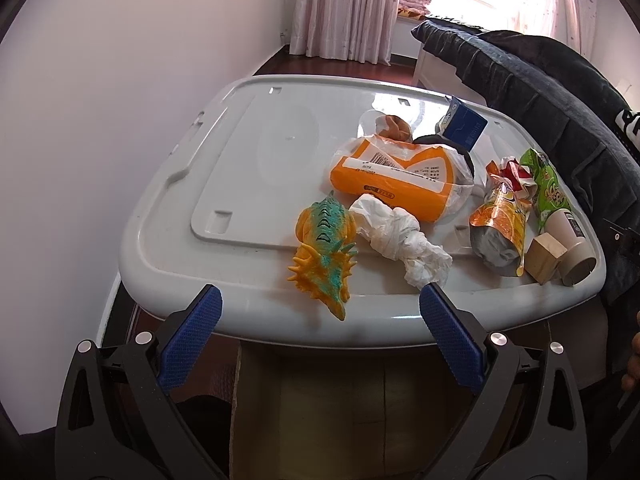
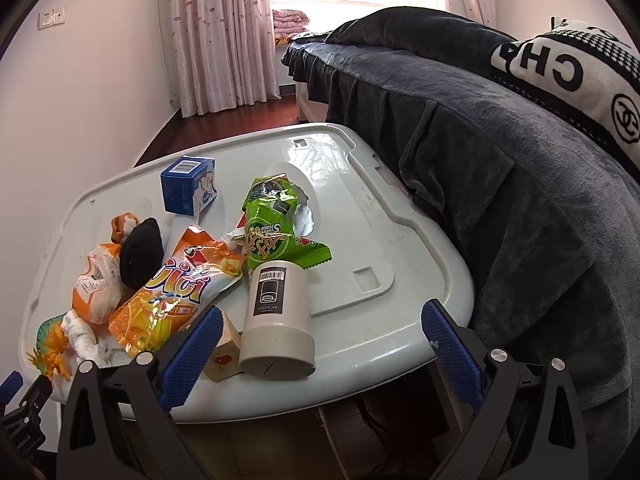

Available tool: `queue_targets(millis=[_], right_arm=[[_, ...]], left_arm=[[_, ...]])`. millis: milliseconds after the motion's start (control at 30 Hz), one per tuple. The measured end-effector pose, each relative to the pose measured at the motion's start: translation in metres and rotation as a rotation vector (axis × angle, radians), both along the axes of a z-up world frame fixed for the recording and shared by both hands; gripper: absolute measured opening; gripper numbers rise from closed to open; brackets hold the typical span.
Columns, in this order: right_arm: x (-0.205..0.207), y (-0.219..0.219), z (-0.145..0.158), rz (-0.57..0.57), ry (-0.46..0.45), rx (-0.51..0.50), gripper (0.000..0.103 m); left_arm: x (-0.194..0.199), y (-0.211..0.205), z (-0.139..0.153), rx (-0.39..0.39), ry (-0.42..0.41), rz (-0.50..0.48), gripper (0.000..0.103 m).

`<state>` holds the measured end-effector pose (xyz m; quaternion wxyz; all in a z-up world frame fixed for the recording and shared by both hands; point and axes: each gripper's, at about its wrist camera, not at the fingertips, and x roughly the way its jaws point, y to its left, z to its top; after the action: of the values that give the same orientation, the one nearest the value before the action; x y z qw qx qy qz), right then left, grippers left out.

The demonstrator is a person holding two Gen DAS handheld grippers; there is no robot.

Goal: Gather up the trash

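On the white plastic lid (image 1: 240,168) lie a crumpled white tissue (image 1: 400,236), an orange tissue pack (image 1: 396,178), an orange snack bag (image 1: 500,220), a green snack bag (image 1: 548,188) and a paper cup on its side (image 1: 570,244). My left gripper (image 1: 320,304) is open and empty at the lid's near edge, facing the toy dinosaur (image 1: 326,248). My right gripper (image 2: 322,318) is open and empty; the cup (image 2: 278,320) lies between its fingers. The orange bag (image 2: 176,292), green bag (image 2: 276,228) and tissue (image 2: 84,334) show too.
A blue carton (image 2: 186,190), a black sponge-like lump (image 2: 140,252) and a wooden block (image 1: 546,258) also lie on the lid (image 2: 380,240). A dark-covered bed (image 2: 500,160) borders the right side. A cardboard box (image 1: 340,412) stands below the near edge.
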<state>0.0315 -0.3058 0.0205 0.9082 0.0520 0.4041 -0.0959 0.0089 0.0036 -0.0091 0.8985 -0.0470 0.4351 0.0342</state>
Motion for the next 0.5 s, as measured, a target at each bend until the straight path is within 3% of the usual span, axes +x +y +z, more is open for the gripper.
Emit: queue_targets(millis=[500], right_arm=[[0.0068, -0.0072, -0.0057, -0.016, 0.023, 0.021, 0.098]], left_arm=[[0.0025, -0.0009, -0.0012, 0.003, 0.005, 0.003, 0.097]])
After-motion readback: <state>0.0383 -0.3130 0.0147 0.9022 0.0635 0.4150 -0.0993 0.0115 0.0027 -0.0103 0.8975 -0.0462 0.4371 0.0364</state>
